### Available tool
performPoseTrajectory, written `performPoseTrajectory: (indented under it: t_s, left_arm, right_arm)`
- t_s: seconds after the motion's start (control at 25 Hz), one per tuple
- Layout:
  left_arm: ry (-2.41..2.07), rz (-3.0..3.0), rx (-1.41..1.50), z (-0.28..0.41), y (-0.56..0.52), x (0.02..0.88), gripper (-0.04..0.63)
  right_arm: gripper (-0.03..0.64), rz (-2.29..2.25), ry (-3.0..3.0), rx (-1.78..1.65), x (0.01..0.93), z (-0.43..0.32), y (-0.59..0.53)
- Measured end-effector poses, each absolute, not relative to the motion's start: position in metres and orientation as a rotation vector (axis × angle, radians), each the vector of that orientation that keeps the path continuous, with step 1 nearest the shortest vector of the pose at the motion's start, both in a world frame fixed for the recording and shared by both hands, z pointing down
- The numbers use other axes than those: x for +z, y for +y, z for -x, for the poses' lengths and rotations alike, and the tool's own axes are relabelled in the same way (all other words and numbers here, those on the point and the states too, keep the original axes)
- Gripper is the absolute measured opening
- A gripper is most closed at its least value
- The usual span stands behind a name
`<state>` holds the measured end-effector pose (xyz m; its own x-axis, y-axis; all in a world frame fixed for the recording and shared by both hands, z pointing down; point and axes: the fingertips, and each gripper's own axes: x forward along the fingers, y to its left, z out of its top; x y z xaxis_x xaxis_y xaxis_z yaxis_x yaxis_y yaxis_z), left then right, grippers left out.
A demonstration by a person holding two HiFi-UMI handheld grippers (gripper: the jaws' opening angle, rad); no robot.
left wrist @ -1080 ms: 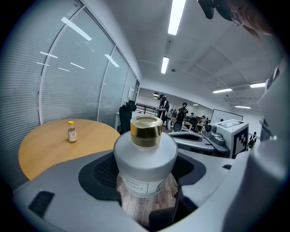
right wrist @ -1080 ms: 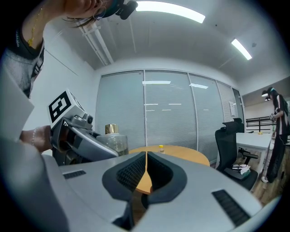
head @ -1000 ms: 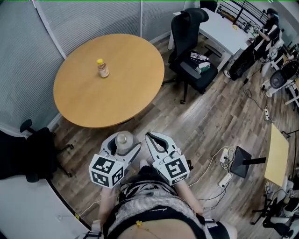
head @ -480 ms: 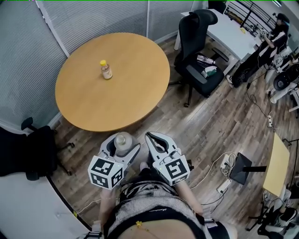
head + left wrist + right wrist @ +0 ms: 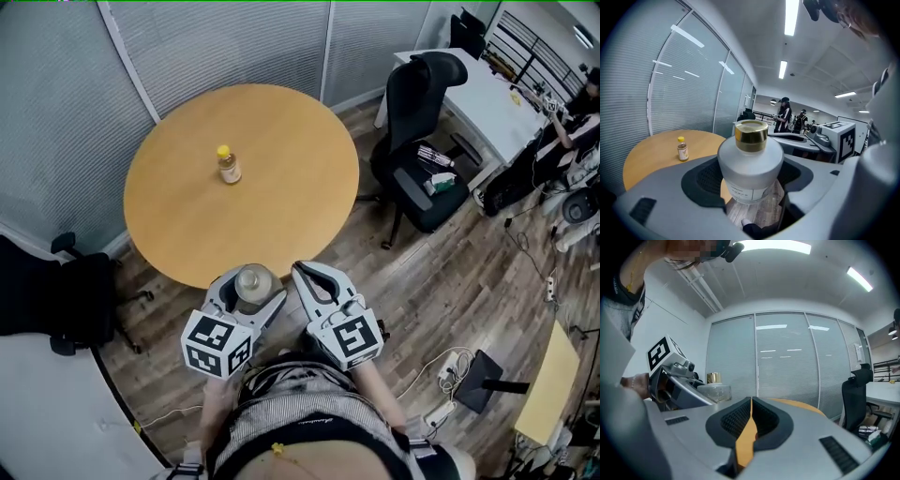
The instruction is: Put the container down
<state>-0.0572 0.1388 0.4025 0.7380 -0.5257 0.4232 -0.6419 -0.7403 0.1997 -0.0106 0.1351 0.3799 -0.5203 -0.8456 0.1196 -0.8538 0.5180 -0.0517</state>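
Container (image 5: 750,159) upright, pinched in left gripper (image 5: 251,289) jaws — surface (image 5: 281,169) edge lies just ahead and below; right gripper (image 5: 307,274) jaws pressed together, empty, alongside.

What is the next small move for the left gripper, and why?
Probably carry the left gripper forward over the table before lowering. Its jaws are shut on the container, which hangs at the table's near edge with floor showing below it. The small bottle stands farther back, out of the way.
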Motion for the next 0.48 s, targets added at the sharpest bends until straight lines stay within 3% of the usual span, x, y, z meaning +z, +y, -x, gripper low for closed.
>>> performPoseTrajectory:
  t_s: [0.48]
  left_arm:
    - [-1.023,-2.543,0.481,0.048,0.107,0.401,0.347]
  right_arm:
    - [0.025,-1.317,-2.733,0.164,0.385,0.005,0.101]
